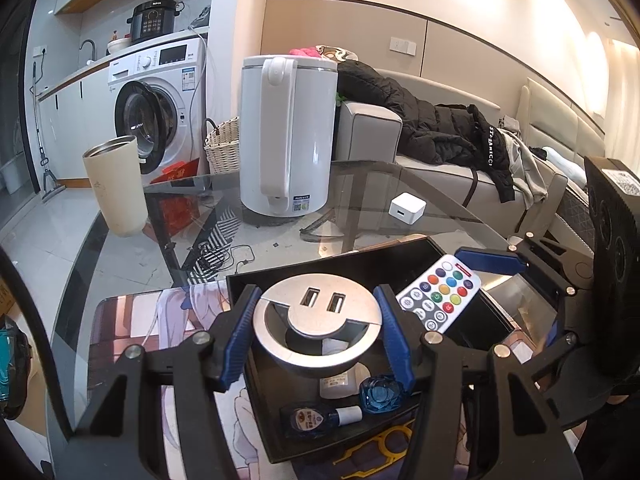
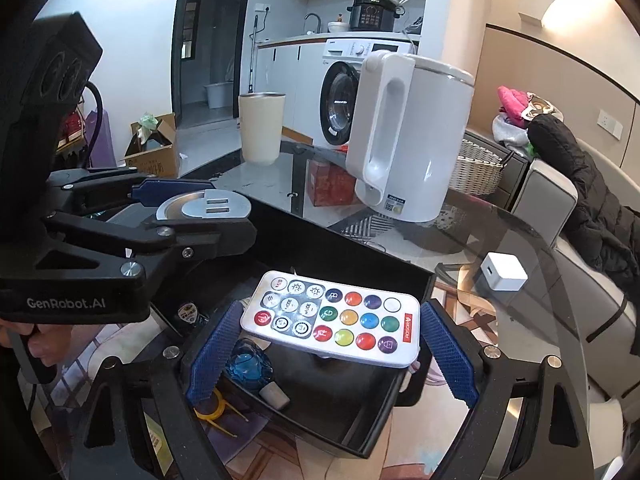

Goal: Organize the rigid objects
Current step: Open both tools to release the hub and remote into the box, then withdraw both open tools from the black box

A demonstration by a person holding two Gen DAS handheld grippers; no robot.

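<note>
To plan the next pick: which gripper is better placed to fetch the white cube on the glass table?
Probably right: the white cube lies near the right gripper, beyond the remote between its jaws; the left gripper holds the silver USB disc.
</note>
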